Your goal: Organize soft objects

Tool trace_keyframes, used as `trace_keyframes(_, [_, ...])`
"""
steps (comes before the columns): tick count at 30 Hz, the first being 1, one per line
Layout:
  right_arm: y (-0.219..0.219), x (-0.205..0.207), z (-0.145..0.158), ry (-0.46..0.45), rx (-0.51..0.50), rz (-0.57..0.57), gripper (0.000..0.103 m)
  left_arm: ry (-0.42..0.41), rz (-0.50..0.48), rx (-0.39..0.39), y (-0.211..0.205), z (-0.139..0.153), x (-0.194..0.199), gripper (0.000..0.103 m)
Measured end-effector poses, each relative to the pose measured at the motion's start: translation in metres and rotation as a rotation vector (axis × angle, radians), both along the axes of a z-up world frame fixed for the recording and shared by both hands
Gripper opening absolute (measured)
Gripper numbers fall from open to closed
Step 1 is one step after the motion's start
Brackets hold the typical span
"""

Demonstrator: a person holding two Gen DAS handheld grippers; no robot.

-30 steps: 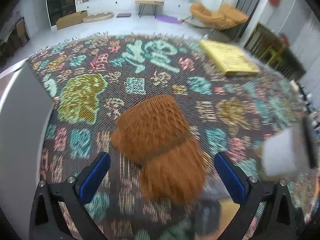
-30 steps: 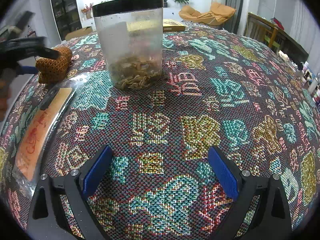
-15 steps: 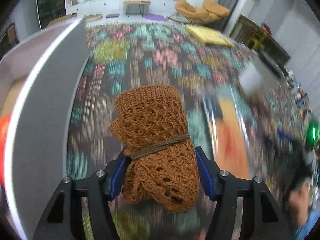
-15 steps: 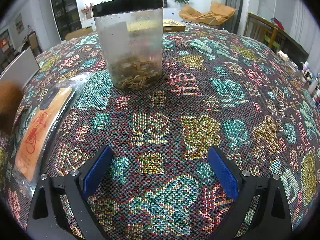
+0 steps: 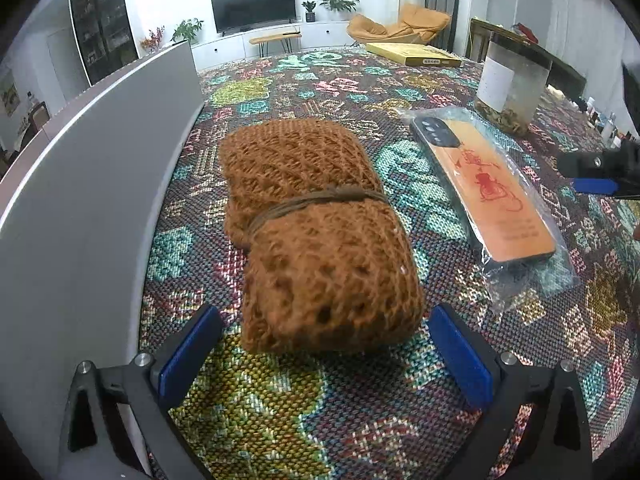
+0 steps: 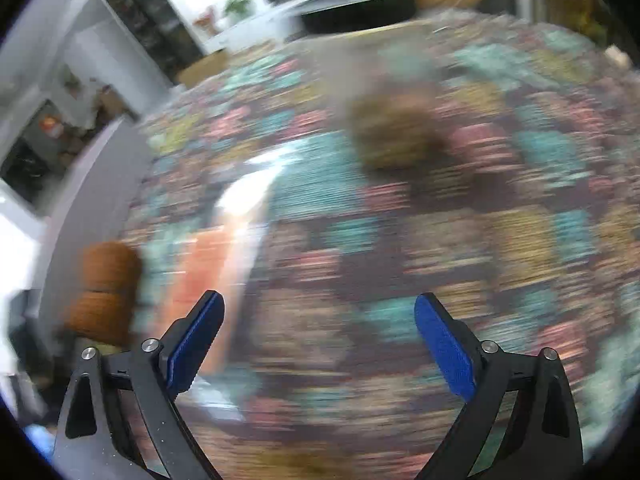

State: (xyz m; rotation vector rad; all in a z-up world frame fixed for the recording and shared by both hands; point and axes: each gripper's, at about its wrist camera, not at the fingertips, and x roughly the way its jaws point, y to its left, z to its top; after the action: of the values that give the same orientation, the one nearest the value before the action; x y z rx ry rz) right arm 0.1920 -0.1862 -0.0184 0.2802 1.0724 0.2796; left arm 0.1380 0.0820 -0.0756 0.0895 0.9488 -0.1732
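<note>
I am looking at the knitted bundle (image 5: 320, 240) lying on the patterned cloth (image 5: 280, 412) beside the grey panel (image 5: 100, 184) at nine o'clock. My left gripper (image 5: 324, 354) has just been opening and stands spread, touching nothing; I judge it a deliberate release. My right gripper (image 6: 318, 344) is spread too, empty.

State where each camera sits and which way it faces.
Left wrist: on the left hand-held gripper, looking forward and down at the brown knitted bundle lying between its open blue pads; the right hand-held gripper's tip shows at the right edge.
Right wrist: on the right hand-held gripper, open, aimed down at the blurred tablecloth.
Shared: the bundle, the bagged phone case, the jar.
</note>
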Motion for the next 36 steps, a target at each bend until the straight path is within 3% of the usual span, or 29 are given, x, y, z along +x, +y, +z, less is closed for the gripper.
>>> trace_keyframes(5, [0.070, 0.035, -0.004, 0.057, -0.022, 0.003, 0.097, 0.001, 0.006, -0.016, 0.003, 0.001, 0.000, 0.103])
trace_keyframes(6, [0.085, 0.035, -0.010, 0.067, -0.065, 0.011, 0.098, 0.001, 0.006, -0.018, 0.003, 0.001, 0.000, 0.103])
trace_keyframes(9, [0.127, 0.029, -0.024, 0.038, -0.366, 0.129, 0.096, 0.000, 0.007, -0.017, 0.002, 0.001, 0.000, 0.103])
trace_keyframes(10, [0.130, 0.024, -0.022, 0.003, -0.389, 0.158, 0.094, 0.001, 0.006, -0.017, 0.001, 0.000, 0.004, 0.103])
trace_keyframes(11, [0.122, 0.020, -0.023, 0.020, -0.366, 0.165, 0.093, 0.001, 0.006, -0.017, 0.002, 0.000, 0.004, 0.103])
trace_keyframes(12, [0.115, 0.016, -0.022, 0.021, -0.361, 0.155, 0.080, 0.000, 0.006, -0.017, 0.001, 0.000, 0.004, 0.103])
trace_keyframes(13, [0.106, 0.010, -0.020, 0.011, -0.363, 0.148, 0.077, 0.000, 0.006, -0.016, 0.001, 0.000, 0.004, 0.103])
trace_keyframes(19, [0.019, -0.054, -0.017, 0.057, -0.286, 0.076, 0.077, -0.001, 0.006, -0.015, 0.001, 0.000, 0.004, 0.103])
trace_keyframes(22, [-0.039, -0.075, -0.014, 0.059, -0.283, -0.050, 0.077, -0.002, 0.008, -0.013, 0.001, 0.000, 0.003, 0.103])
trace_keyframes(27, [-0.100, -0.025, -0.014, 0.012, -0.305, -0.222, 0.080, -0.002, 0.008, -0.013, 0.000, 0.001, 0.003, 0.103])
trace_keyframes(31, [-0.127, 0.016, -0.011, -0.069, -0.202, -0.306, 0.084, -0.002, 0.008, -0.013, 0.000, 0.001, 0.004, 0.103])
trace_keyframes(33, [-0.132, 0.016, 0.002, -0.117, -0.138, -0.331, 0.087, -0.001, 0.008, -0.013, 0.000, 0.001, 0.004, 0.103])
trace_keyframes(36, [-0.127, 0.009, 0.020, -0.171, -0.153, -0.313, 0.088, -0.001, 0.008, -0.013, 0.000, 0.001, 0.004, 0.103])
